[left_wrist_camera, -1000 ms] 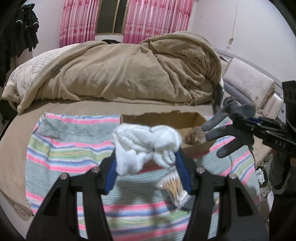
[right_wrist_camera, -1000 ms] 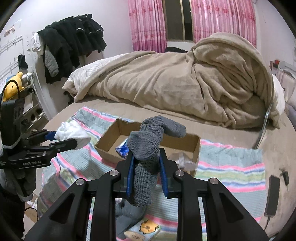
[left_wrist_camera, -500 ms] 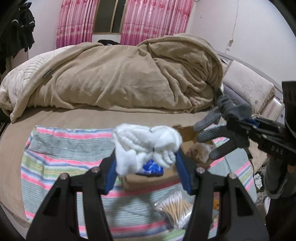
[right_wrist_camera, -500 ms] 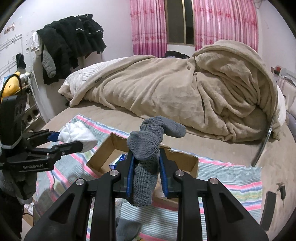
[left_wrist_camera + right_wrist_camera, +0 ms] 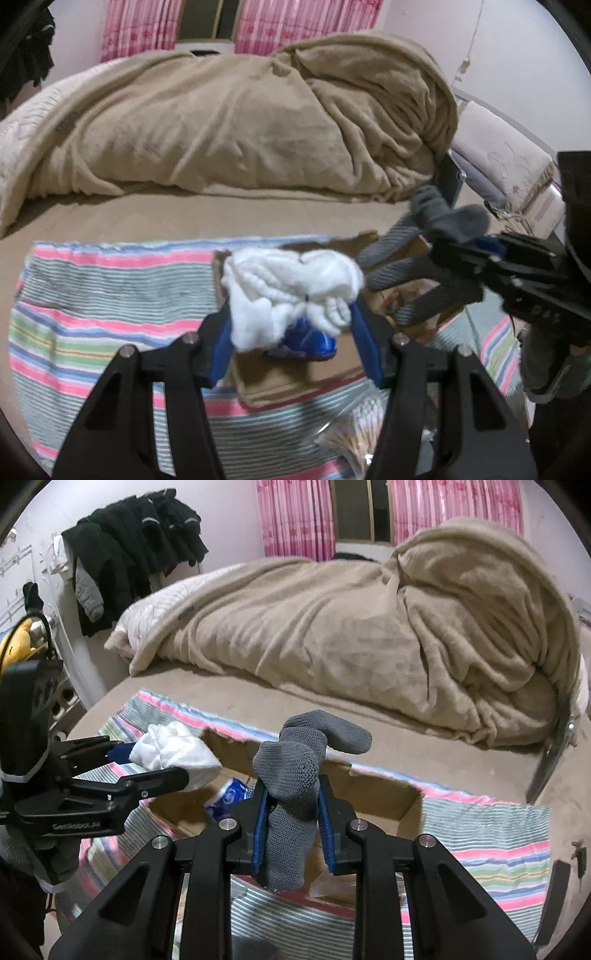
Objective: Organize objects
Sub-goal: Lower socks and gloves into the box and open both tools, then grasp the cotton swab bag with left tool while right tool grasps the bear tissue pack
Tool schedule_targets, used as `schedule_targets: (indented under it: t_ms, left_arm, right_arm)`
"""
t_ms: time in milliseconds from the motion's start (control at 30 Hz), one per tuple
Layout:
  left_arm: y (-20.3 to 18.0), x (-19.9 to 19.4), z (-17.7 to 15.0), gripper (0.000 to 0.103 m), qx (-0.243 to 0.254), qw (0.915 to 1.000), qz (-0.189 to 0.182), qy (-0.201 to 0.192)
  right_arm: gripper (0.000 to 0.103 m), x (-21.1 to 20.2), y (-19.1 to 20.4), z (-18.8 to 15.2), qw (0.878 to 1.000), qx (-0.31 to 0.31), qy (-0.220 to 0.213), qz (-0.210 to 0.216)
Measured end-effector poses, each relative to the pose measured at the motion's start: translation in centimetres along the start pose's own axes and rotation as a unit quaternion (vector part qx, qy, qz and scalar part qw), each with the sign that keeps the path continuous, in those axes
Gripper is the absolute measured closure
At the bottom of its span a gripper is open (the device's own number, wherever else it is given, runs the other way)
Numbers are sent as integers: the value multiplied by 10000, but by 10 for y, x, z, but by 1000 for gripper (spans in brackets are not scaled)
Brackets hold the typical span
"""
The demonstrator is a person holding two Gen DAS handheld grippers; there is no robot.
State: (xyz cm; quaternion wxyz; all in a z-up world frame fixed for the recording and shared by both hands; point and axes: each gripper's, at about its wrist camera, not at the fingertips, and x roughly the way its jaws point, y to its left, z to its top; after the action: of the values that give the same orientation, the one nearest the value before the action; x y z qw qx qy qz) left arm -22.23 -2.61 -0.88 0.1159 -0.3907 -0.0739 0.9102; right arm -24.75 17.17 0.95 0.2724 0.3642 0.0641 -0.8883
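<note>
My left gripper (image 5: 291, 314) is shut on a bunched white sock (image 5: 291, 291) and holds it above the open cardboard box (image 5: 295, 376). It also shows in the right wrist view (image 5: 173, 753). My right gripper (image 5: 293, 805) is shut on a grey knit sock (image 5: 291, 775), held over the box (image 5: 376, 797); that sock shows at the right of the left wrist view (image 5: 413, 251). A blue packet (image 5: 229, 797) lies inside the box, also seen in the left wrist view (image 5: 306, 343).
The box sits on a striped cloth (image 5: 96, 295) on a bed with a heaped beige blanket (image 5: 240, 122). A bag of cotton swabs (image 5: 354, 432) lies near the front. Black clothes (image 5: 129, 542) hang on the left wall. A black phone (image 5: 557, 882) lies at the right.
Both grippers have moved forward and over the box with their socks still held. The box now sits lower and nearer in both views.
</note>
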Motion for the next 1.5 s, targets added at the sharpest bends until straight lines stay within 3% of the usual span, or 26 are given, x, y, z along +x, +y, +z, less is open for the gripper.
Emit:
schedule_targets:
  t_ms: [367,533,633,767,1033,1233,1267,1367,1500]
  left_arm:
    - [-7,47,-17,44,189,9980,102,602]
    - [-11,50,-21,39,223,9973,328,614]
    - [-18,47,-21,33,321,9969,424,579]
    - [-18,40,-20,28,299,9969,529,506]
    - [-15,14,-19,28,-11,9986,422,315]
    - [-24,-14,-28,28,21,9987,483,129]
    - [-26,-20,-30,27,-29,9989,457,117]
    - [-33,-36,-39,11,-97,9994,326,6]
    - [-46,-60,-48,9,-43,9996,239,-145]
  right_arm:
    - [77,47,-8,-24,9981,136,596,113]
    - [76,49,-11,-27,9976,169,657,162]
    - [62,48,-12,-27,9977,184,642,136]
    - [57,42,-16,-26,9979,230,592,93]
    - [56,16,-16,-26,9987,263,431,21]
    - [55,-13,-3,-28,9996,178,230,-13]
    - [52,-19,0,-29,9997,164,198,-21]
    - [39,-37,3,-31,9998,186,82,0]
    - [37,-57,8,-36,9997,234,-48,5]
